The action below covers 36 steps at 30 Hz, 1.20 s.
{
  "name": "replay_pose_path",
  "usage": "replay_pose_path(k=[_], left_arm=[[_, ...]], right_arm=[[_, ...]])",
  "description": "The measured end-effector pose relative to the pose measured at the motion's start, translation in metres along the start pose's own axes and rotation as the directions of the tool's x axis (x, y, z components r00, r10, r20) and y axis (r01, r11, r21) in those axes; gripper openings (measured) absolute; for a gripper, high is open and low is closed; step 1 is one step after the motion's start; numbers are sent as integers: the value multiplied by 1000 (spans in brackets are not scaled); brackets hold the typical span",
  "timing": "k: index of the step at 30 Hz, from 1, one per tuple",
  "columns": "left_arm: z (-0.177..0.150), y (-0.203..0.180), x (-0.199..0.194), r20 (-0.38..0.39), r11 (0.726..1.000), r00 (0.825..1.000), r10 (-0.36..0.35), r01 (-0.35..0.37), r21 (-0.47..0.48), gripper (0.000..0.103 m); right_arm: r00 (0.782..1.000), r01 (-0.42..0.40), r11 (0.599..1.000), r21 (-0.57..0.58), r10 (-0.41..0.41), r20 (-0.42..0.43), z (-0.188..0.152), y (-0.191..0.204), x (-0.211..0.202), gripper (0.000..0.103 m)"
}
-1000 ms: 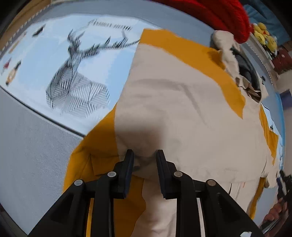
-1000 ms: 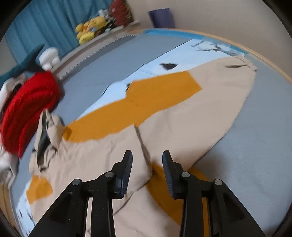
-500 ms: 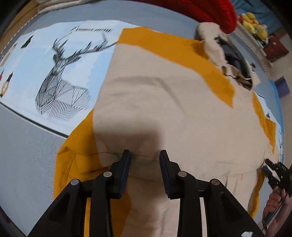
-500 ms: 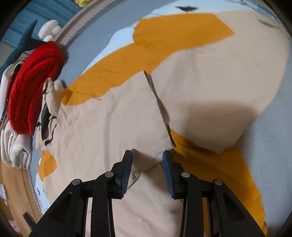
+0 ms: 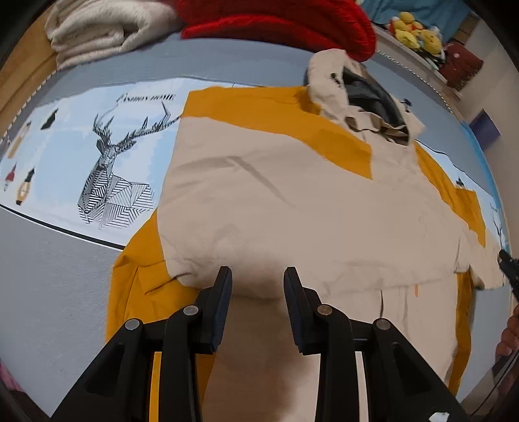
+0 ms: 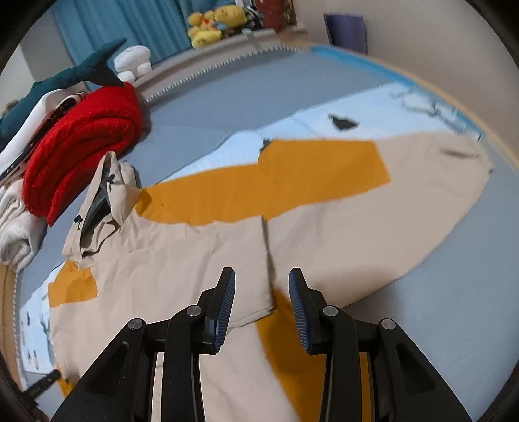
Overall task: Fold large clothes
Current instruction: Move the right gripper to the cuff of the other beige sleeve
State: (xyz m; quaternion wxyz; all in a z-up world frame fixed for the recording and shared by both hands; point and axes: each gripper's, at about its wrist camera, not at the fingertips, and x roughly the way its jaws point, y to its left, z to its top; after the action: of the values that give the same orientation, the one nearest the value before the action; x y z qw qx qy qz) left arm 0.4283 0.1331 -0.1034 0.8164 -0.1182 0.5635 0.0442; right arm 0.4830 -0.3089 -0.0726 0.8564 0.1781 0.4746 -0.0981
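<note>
A large beige and orange hooded jacket (image 5: 292,201) lies spread flat on the bed, its hood (image 5: 356,94) at the far end. It also shows in the right wrist view (image 6: 181,259), with one sleeve (image 6: 373,211) stretched out to the right. My left gripper (image 5: 258,279) is open and empty, just above the folded beige edge near the hem. My right gripper (image 6: 262,282) is open and empty, above the beige panel's corner and the orange layer under it.
A red folded knit (image 6: 81,146) and a white folded blanket (image 5: 103,29) lie beyond the hood. A plush shark (image 6: 65,78) and yellow plush toys (image 6: 214,22) sit at the bed's far side. The sheet carries a deer print (image 5: 113,175).
Both grippers have drawn back and up from the jacket. The beige fabric edges that sat between their fingers now lie flat on the jacket. Both jaws stand wider.
</note>
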Motion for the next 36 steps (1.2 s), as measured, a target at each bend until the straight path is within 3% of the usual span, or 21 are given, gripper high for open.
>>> replay_pose_path(k=[8, 13, 18, 23, 25, 31, 36], left_arm=[[-26, -26, -15, 23, 998, 999, -26, 25, 59, 30], [-34, -36, -13, 16, 997, 999, -42, 41, 63, 30], [-32, -41, -10, 11, 996, 999, -53, 52, 78, 30], [-25, -38, -5, 4, 996, 998, -68, 68, 50, 30], [-22, -38, -1, -2, 996, 998, -69, 69, 48, 30], [-12, -37, 9, -21, 996, 997, -78, 79, 40, 30], [-5, -39, 21, -45, 995, 994, -97, 98, 30, 30]], right_arm=[[998, -17, 1000, -11, 17, 66, 1, -28, -38, 36], [994, -21, 999, 30, 18, 111, 9, -68, -52, 36], [986, 52, 995, 87, -65, 151, 23, -133, -54, 27], [974, 114, 974, 196, -149, 173, 41, -201, -51, 27], [973, 135, 963, 234, -174, 155, 49, -226, -43, 27], [983, 105, 937, 332, -149, 110, 55, -283, -21, 28], [989, 91, 919, 384, -128, 71, 56, -309, 8, 28]])
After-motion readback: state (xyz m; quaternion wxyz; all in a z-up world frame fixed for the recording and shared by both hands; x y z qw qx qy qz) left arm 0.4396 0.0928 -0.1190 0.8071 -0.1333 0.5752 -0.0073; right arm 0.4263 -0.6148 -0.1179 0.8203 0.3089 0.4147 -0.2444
